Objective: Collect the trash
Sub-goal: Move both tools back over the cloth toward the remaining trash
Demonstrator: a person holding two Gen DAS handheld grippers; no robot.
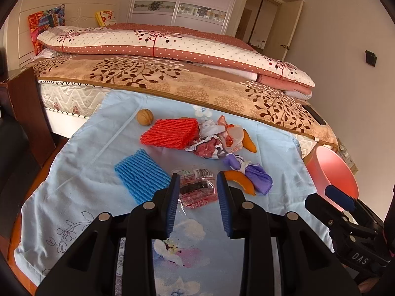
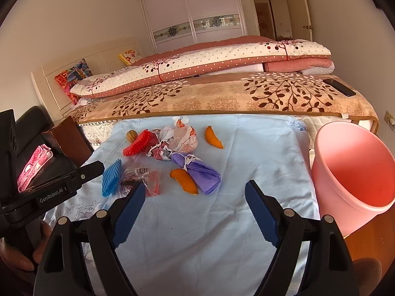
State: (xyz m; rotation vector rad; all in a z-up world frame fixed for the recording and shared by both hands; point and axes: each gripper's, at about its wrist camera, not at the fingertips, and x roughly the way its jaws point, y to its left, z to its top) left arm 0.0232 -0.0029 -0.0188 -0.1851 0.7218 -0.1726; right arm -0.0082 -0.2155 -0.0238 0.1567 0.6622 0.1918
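trash (image 2: pixel 172 153) on cloth (image 2: pixel 259 153), bin (image 2: pixel 345 197) right

On the blue cloth (image 2: pixel 246 153) lie two foam nets, one red (image 1: pixel 170 133) and one blue (image 1: pixel 140 177); two orange peel pieces, one far (image 2: pixel 213 137) and one near (image 2: pixel 185 181); one walnut (image 1: pixel 145 116); one clear wrapper (image 1: pixel 197 187); one purple cloth (image 2: pixel 200 172); one heap of crumpled paper (image 1: pixel 212 138); to the right stands one pink bin (image 2: pixel 350 172).

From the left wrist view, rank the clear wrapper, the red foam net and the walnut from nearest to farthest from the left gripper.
1. Clear wrapper, right between the left gripper fingers.
2. Red foam net, farther back, mid-cloth.
3. Walnut, farthest, back left near the bed.
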